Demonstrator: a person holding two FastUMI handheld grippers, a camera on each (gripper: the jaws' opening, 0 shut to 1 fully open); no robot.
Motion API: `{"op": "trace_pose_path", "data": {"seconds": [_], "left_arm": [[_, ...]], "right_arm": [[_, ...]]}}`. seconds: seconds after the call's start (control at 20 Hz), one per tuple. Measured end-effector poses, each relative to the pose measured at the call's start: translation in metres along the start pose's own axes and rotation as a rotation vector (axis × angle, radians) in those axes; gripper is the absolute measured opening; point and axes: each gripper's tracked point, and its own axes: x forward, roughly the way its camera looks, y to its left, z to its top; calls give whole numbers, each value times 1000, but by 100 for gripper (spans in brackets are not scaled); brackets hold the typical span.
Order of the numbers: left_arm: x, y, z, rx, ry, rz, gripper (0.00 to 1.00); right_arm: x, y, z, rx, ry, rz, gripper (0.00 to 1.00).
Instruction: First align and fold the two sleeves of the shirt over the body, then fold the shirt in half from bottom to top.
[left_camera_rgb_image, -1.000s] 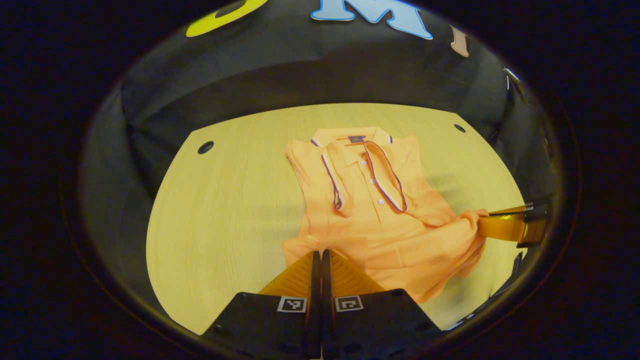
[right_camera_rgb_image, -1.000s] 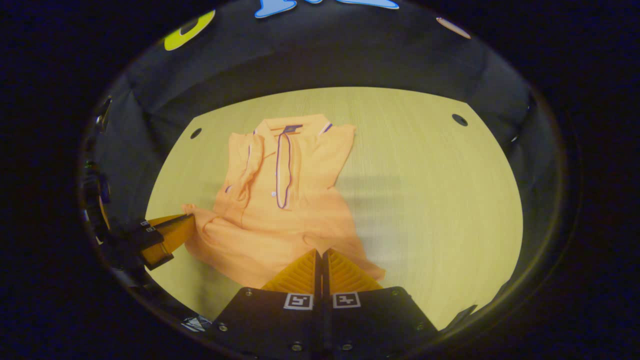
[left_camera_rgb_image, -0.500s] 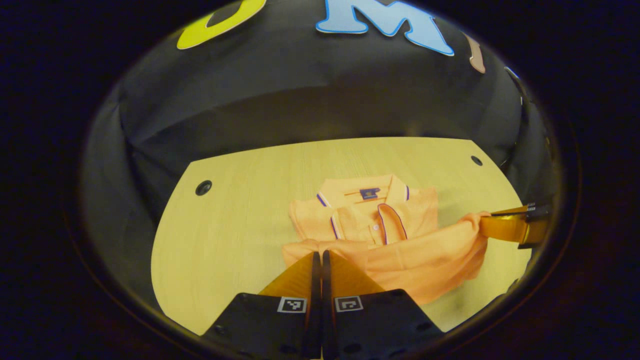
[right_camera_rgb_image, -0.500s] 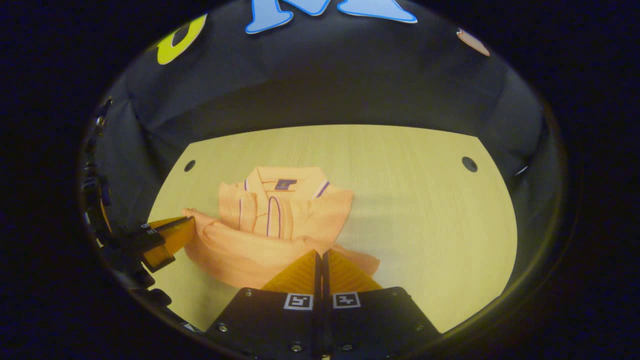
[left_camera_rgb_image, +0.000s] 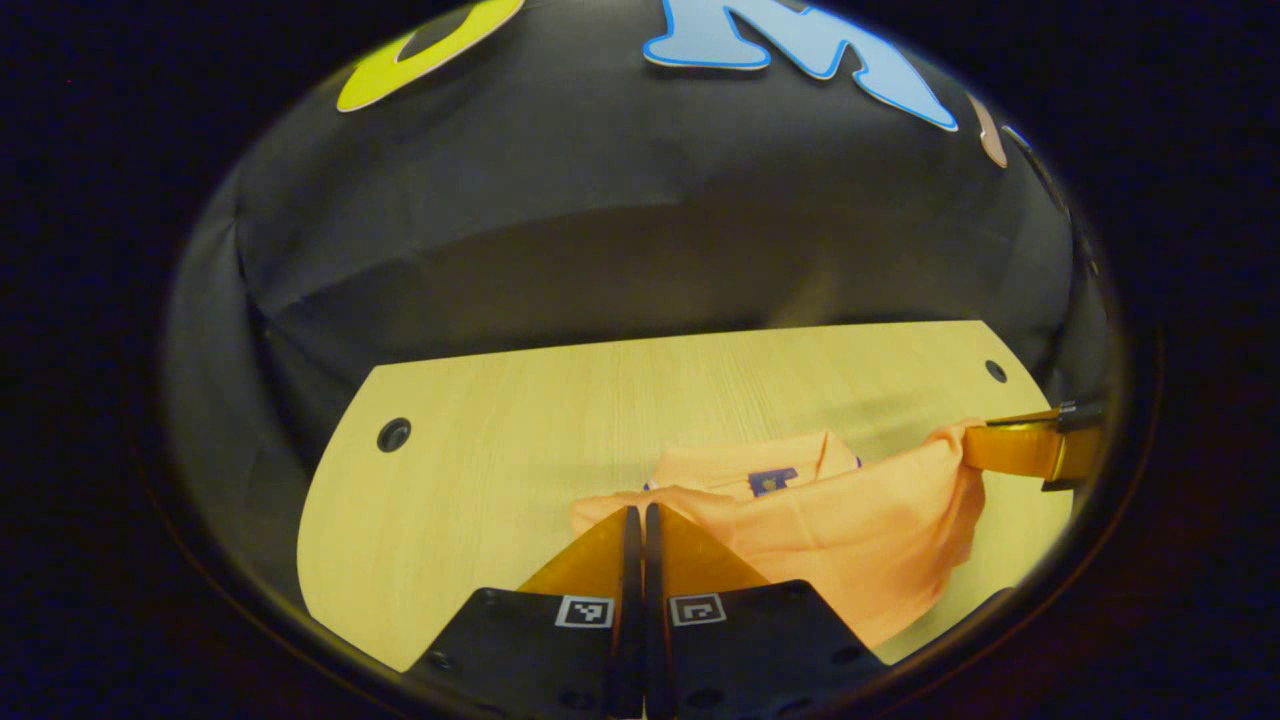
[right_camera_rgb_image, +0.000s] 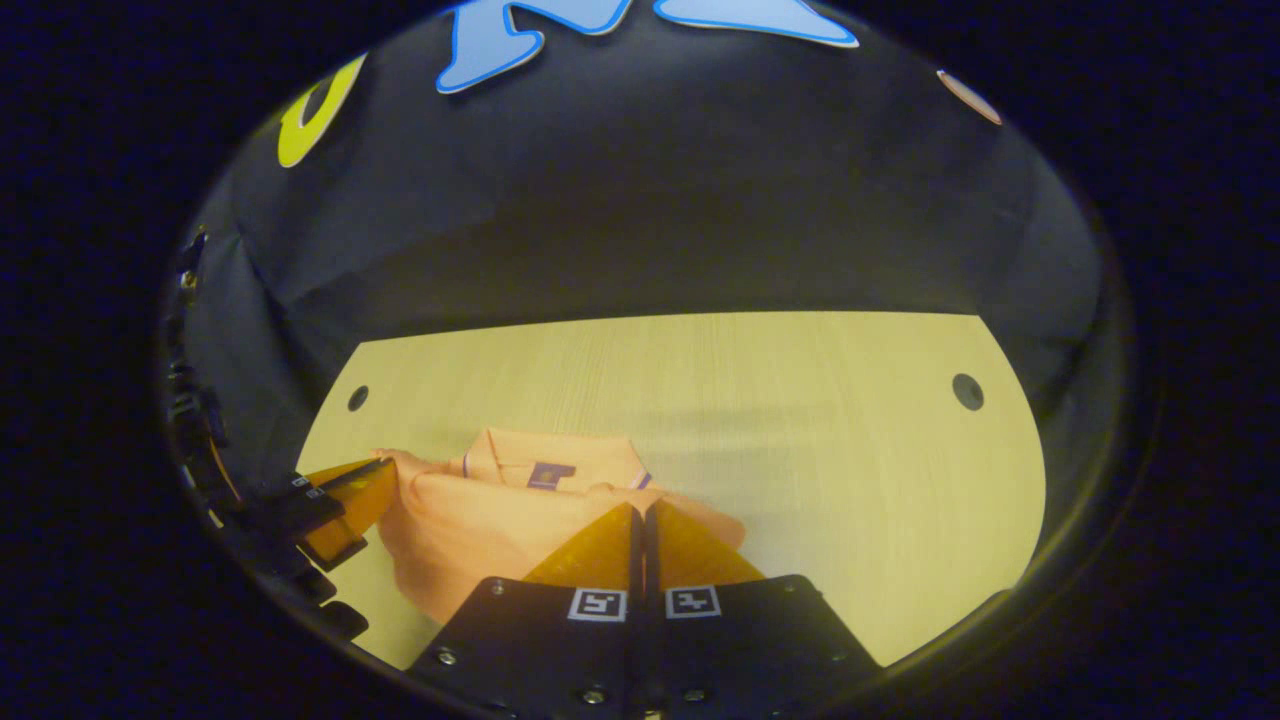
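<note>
- One orange shirt (left_camera_rgb_image: 850, 520) is seen on the bench (left_camera_rgb_image: 480, 440), toward the near edge; its hem is held up and carried over the body, the collar (left_camera_rgb_image: 770, 468) lying flat beyond it toward the far edge.
- Left gripper (left_camera_rgb_image: 636, 520): fingers pressed together on one hem corner, no gap between them.
- Right gripper (right_camera_rgb_image: 640, 518): fingers likewise closed on the other hem corner; it is also seen at the right rim of the left gripper view (left_camera_rgb_image: 1010, 450).
- Sleeves are hidden under the raised cloth; whether they lie folded cannot be told.
- Risk: the hem sags between the two grips, so a slack middle may land first and leave a crease or bunch.
- Risk: uneven travel of the two grippers would set the hem askew against the shoulders.
- Risk: overshoot toward the far edge would bury the collar; thin cloth could slip from a grip if pulled taut.
- Count: one shirt, one collar, two grippers, one bench, two dark holes (left_camera_rgb_image: 393, 434) (left_camera_rgb_image: 994, 371) at the far corners.
</note>
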Motion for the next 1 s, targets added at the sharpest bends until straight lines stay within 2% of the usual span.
{"op": "trace_pose_path", "data": {"seconds": [0.15, 0.2, 0.25, 0.55, 0.6, 0.9, 0.95, 1.0], "left_arm": [[20, -4, 12, 13, -28, 4, 6], [25, -5, 15, 15, -43, 5, 6], [31, -5, 19, 19, -55, 9, 6], [63, -5, 35, 26, -125, 20, 6], [66, -6, 30, 33, -121, 22, 7], [100, 5, 9, 14, -89, 31, 7], [107, 11, 5, 17, -84, 33, 7], [108, 11, 1, 19, -81, 34, 7]], "right_arm": [[20, -4, 14, 13, -18, -5, 0], [26, -6, 19, 18, -22, -7, 4], [32, -7, 23, 24, -28, -8, 0], [62, -16, 36, 42, -66, -15, 4], [69, -16, 36, 46, -64, -16, 0], [90, -15, 24, 33, -31, -23, 0], [97, -15, 22, 31, -26, -23, 4], [101, -15, 20, 30, -22, -25, 0]]}}
